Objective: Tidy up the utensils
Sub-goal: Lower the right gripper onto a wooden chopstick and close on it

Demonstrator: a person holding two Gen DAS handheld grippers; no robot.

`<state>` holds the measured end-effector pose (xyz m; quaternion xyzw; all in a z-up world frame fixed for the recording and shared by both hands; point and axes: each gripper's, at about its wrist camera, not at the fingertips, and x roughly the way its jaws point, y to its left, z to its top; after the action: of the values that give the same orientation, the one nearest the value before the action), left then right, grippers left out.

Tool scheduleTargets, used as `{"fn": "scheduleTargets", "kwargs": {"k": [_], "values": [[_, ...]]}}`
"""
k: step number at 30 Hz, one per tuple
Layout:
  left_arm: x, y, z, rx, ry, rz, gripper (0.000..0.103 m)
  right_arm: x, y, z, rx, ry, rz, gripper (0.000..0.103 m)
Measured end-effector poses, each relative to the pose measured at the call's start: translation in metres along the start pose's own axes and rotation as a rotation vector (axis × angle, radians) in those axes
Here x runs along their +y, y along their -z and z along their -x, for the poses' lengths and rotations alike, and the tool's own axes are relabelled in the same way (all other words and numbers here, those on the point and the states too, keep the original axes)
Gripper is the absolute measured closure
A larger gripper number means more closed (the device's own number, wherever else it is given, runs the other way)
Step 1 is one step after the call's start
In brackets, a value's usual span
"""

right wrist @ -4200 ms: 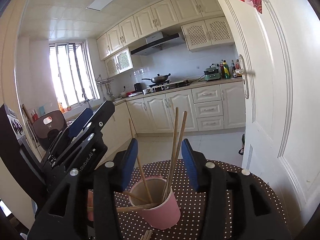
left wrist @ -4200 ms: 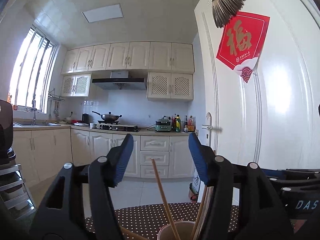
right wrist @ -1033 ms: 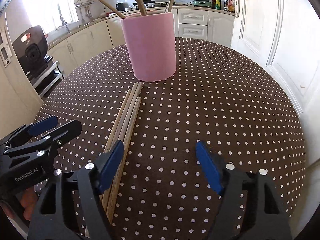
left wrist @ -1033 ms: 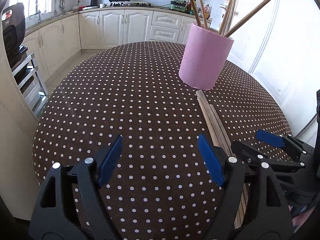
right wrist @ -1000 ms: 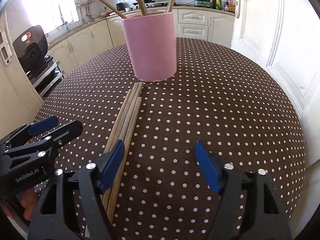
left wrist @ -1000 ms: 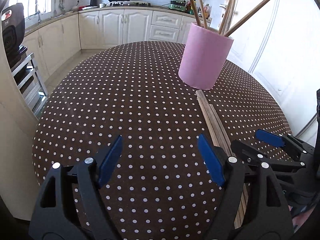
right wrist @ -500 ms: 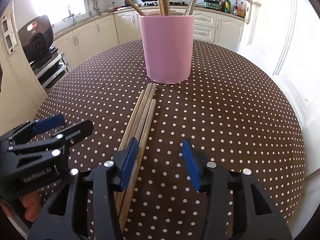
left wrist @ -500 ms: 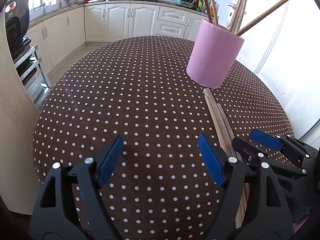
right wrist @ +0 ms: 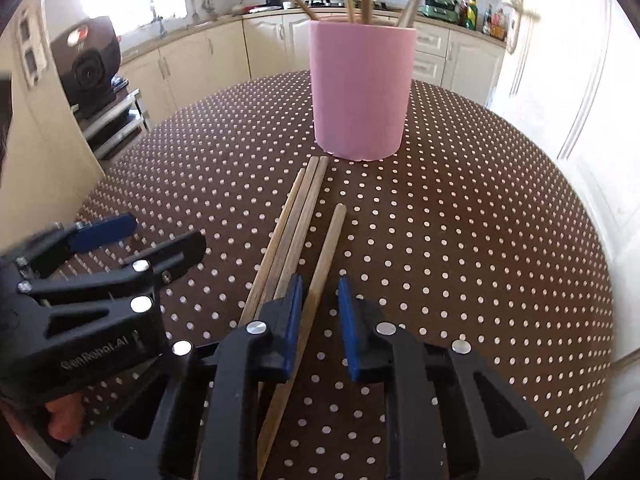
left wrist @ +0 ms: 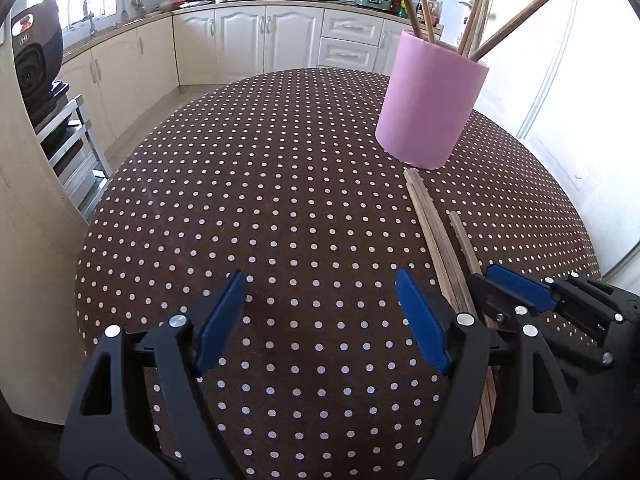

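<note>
A pink cup (right wrist: 362,92) holding several wooden chopsticks stands on the brown dotted table (right wrist: 480,220); it also shows in the left wrist view (left wrist: 430,100). A few loose chopsticks (right wrist: 296,232) lie on the cloth in front of it, also seen in the left wrist view (left wrist: 434,236). My right gripper (right wrist: 320,312) is low over them, jaws narrowed around the rightmost chopstick (right wrist: 324,260), with a gap still on its right side. My left gripper (left wrist: 320,316) is wide open and empty, hovering left of the chopsticks.
The round table's edge curves close on all sides. A white door (left wrist: 580,60) stands at the right. Kitchen cabinets (left wrist: 280,40) and a counter with a stove lie behind. A black appliance on a rack (left wrist: 36,64) is at the left.
My right gripper has moved forward and down onto the loose chopsticks and its jaws have narrowed around the rightmost one, which has shifted away from the others. My left gripper stays open, barely moved.
</note>
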<state>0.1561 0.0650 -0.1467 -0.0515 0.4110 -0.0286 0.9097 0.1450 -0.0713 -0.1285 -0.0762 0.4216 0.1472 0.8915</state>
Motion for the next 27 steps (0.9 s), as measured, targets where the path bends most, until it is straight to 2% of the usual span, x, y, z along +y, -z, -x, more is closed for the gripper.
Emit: {"fn": "scheduleTargets", "kwargs": {"k": [1,2,5,10,17,22,27], "values": [[-0.001,0.0,0.001,0.0,0.014,0.002,0.027,0.0,-0.001,0.0,0.001,-0.001,0.0,0.087],[-0.001,-0.001,0.002,0.003,0.025,0.008,0.027,-0.002,-0.003,-0.001,0.001,-0.004,-0.006,0.093],[-0.003,-0.003,0.002,0.007,0.037,0.01,0.027,-0.01,-0.004,-0.001,-0.001,-0.024,-0.018,0.097],[-0.014,-0.004,-0.002,0.03,0.056,0.0,0.027,-0.025,-0.006,-0.001,-0.008,-0.056,-0.059,0.097],[-0.039,-0.006,-0.009,0.06,0.029,-0.042,0.027,-0.053,-0.007,0.001,-0.02,-0.031,-0.148,0.097],[-0.055,-0.009,-0.018,0.079,-0.007,-0.06,0.027,-0.063,-0.005,0.003,-0.023,-0.056,-0.184,0.097],[-0.063,-0.016,-0.025,0.119,-0.049,-0.047,0.021,-0.065,-0.003,0.005,-0.025,-0.068,-0.194,0.097]]}}
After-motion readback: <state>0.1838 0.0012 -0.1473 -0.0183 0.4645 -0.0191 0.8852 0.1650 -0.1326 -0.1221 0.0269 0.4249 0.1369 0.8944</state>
